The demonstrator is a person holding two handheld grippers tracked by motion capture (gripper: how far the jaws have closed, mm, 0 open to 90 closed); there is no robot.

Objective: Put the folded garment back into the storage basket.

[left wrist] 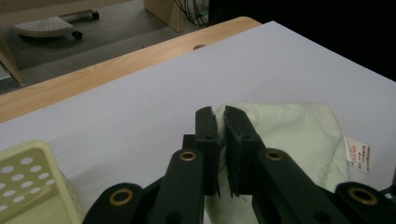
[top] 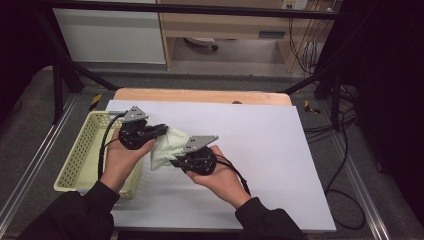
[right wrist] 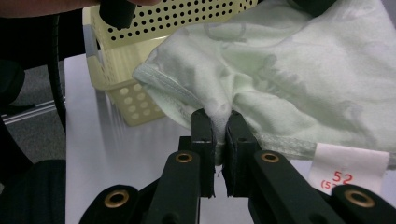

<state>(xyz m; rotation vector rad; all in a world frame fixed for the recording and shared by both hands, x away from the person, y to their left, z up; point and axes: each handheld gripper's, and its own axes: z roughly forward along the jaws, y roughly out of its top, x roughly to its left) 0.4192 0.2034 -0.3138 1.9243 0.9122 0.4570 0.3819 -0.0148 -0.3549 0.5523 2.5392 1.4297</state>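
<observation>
Nearest you, your right black two-jaw gripper (top: 176, 162) has its jaws pressed together on a gathered fold near the hemmed edge of the pale green cloth garment (top: 167, 147), beside a white tag printed in red (right wrist: 350, 173). Your left black two-jaw gripper (top: 161, 130) pinches the same garment at its farther edge, jaws nearly closed with cloth between them in the left gripper view. The garment hangs bunched between the two grippers, just above the white sheet covering the table (top: 260, 150) and just beside the pale yellow perforated plastic basket (top: 82, 160). That basket sits at the table's left edge under your left hand (top: 122, 157); what you can see of its inside looks bare, though your arm hides part of it. You have one garment, one basket, two grippers, and two white tags on the cloth, the second one (left wrist: 358, 157) in the left gripper view. Beyond the sheet runs a strip of light wooden tabletop (top: 200, 95), then grey floor, a black metal frame (top: 65, 75), wooden furniture (top: 225, 25) and loose black cables (top: 345, 150) to the right.
</observation>
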